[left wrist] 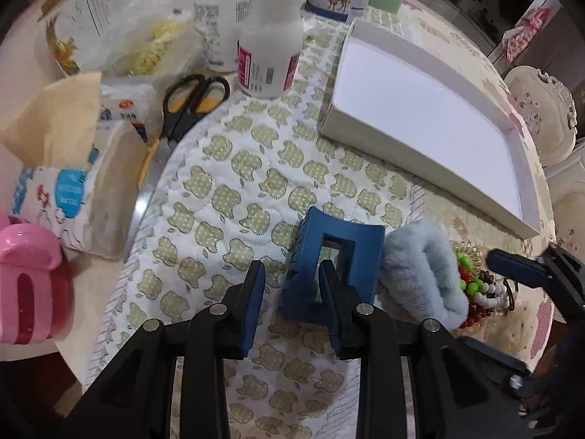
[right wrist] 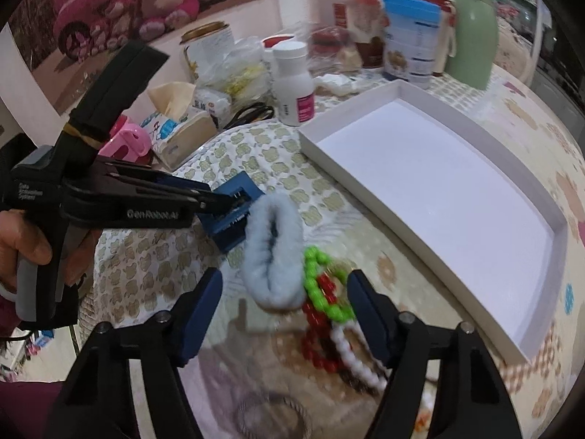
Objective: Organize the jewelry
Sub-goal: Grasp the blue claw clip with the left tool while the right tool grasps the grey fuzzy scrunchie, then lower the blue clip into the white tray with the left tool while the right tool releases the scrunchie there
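Note:
A dark blue hair claw clip [left wrist: 340,241] [right wrist: 228,232] lies on the apple-print quilted mat. My left gripper [left wrist: 292,289] [right wrist: 234,203] is open over it, its right finger in the clip's window and the clip's left edge between the jaws, untouched by the left pad. Right of the clip lie a pale blue fluffy scrunchie [left wrist: 420,274] [right wrist: 274,256] and a heap of green, red and white bead bracelets [left wrist: 475,292] [right wrist: 321,314]. My right gripper [right wrist: 285,292] [left wrist: 530,270] is open, straddling the scrunchie's near end and the beads without pressing them.
An empty white box tray [left wrist: 384,150] [right wrist: 438,190] lies to the right rear. Black scissors [left wrist: 190,106], white bottles [left wrist: 270,44], a tissue pack [left wrist: 73,183], a pink holder [left wrist: 29,281], cans and a green jug [right wrist: 471,25] crowd the left and back. A person's hand [right wrist: 22,245] holds the left gripper.

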The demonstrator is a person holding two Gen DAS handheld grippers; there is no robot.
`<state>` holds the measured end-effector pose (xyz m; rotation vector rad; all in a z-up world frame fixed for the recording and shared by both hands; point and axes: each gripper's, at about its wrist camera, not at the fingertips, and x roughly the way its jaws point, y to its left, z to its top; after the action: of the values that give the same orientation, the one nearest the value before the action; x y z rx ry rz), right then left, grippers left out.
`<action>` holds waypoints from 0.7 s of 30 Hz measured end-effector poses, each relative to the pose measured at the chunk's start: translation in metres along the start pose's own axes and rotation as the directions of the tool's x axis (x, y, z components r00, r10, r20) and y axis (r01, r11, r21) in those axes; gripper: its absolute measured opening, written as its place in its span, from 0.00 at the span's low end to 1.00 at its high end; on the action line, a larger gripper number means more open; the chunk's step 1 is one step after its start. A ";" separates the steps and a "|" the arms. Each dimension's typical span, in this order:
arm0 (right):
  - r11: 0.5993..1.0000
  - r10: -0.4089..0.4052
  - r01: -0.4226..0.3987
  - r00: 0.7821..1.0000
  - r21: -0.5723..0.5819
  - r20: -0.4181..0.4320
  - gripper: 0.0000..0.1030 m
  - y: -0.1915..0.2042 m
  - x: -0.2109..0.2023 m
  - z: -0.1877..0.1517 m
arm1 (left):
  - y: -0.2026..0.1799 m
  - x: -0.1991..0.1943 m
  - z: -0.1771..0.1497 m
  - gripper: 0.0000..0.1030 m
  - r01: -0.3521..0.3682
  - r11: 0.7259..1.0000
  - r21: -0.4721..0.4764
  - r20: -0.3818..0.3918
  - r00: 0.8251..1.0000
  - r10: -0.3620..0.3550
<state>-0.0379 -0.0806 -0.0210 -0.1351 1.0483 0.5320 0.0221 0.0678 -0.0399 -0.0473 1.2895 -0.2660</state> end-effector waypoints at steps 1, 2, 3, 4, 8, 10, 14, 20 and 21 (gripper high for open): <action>1.000 0.004 -0.004 1.000 -0.004 -0.012 0.62 0.000 0.006 0.001 | 0.002 0.001 0.000 0.30 0.012 1.000 -0.006 -0.004 1.000 -0.012; 1.000 0.013 -0.013 1.000 -0.010 -0.025 0.55 0.001 0.012 0.003 | 0.003 0.003 -0.001 0.26 0.026 1.000 -0.016 -0.007 1.000 -0.027; 1.000 0.016 -0.017 0.999 -0.019 -0.036 0.45 0.003 0.020 0.004 | 0.005 0.004 0.000 0.23 0.037 0.999 -0.023 -0.007 0.999 -0.038; 1.000 0.014 -0.014 0.999 -0.022 -0.042 0.40 0.003 0.024 0.004 | 0.006 0.005 0.000 0.22 0.048 0.998 -0.031 -0.004 0.999 -0.048; 0.998 0.060 -0.060 0.998 0.015 -0.015 0.24 -0.003 0.025 0.004 | 0.007 -0.002 -0.003 0.21 0.017 0.999 -0.038 0.026 1.000 -0.016; 0.995 0.095 -0.095 0.995 0.029 0.017 0.23 -0.005 0.016 0.005 | 0.009 -0.011 -0.007 0.18 0.013 0.999 -0.051 0.042 0.999 -0.011; 0.986 0.147 -0.152 0.986 0.061 0.082 0.23 -0.009 -0.010 0.008 | 0.012 -0.036 -0.007 0.17 0.004 0.998 -0.057 0.085 0.996 0.001; 0.971 0.175 -0.201 0.967 0.133 0.184 0.23 -0.033 -0.050 0.011 | -0.003 -0.070 0.003 0.17 0.000 1.000 -0.022 0.147 0.989 0.003; 0.968 0.168 -0.200 0.965 0.150 0.202 0.23 -0.040 -0.058 0.012 | -0.010 -0.072 0.009 0.17 0.001 1.000 -0.013 0.154 0.988 0.001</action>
<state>-0.0319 -0.1322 0.0288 0.1628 0.9207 0.6097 0.0107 0.0733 0.0323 -0.0774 1.1381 -0.2490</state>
